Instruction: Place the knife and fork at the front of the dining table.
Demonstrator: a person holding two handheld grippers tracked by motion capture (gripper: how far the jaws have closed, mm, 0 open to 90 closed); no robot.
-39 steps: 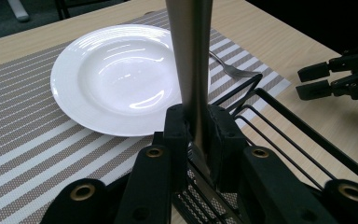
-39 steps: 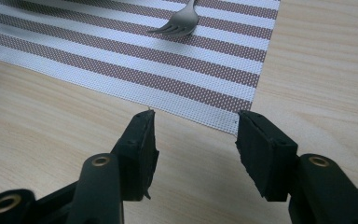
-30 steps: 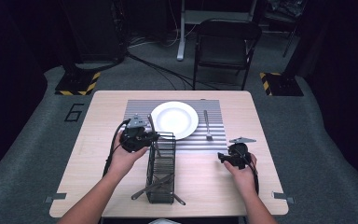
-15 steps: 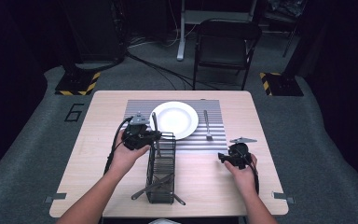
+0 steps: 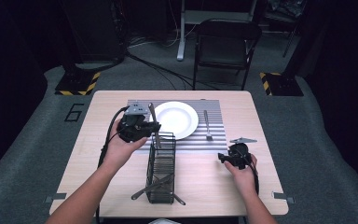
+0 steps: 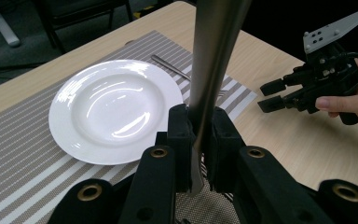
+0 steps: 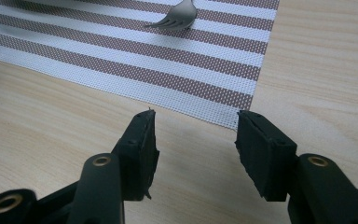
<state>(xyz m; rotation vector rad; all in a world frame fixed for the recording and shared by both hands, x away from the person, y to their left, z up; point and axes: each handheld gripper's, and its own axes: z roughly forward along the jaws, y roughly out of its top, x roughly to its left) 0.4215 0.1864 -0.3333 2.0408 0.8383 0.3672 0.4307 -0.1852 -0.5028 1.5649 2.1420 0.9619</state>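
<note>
On the table's left side, my left gripper [image 5: 154, 127] was clamped on the handle of a piece of steel cutlery [image 5: 153, 122], held upright just above the far end of the black wire caddy [image 5: 161, 170]; I judged it a knife but could not see the tip. At centre, the white plate [image 5: 177, 119] sat on the striped placemat [image 5: 214, 140] with one fork [image 5: 206, 125] laid to its right, so I reckoned the setting was partly done, with more utensils lying in the caddy. To the right, my right gripper [image 5: 223, 158] rested on bare wood, jaws apart and holding nothing. A "6" [image 5: 74, 112] marked the floor by the table's left edge.
</note>
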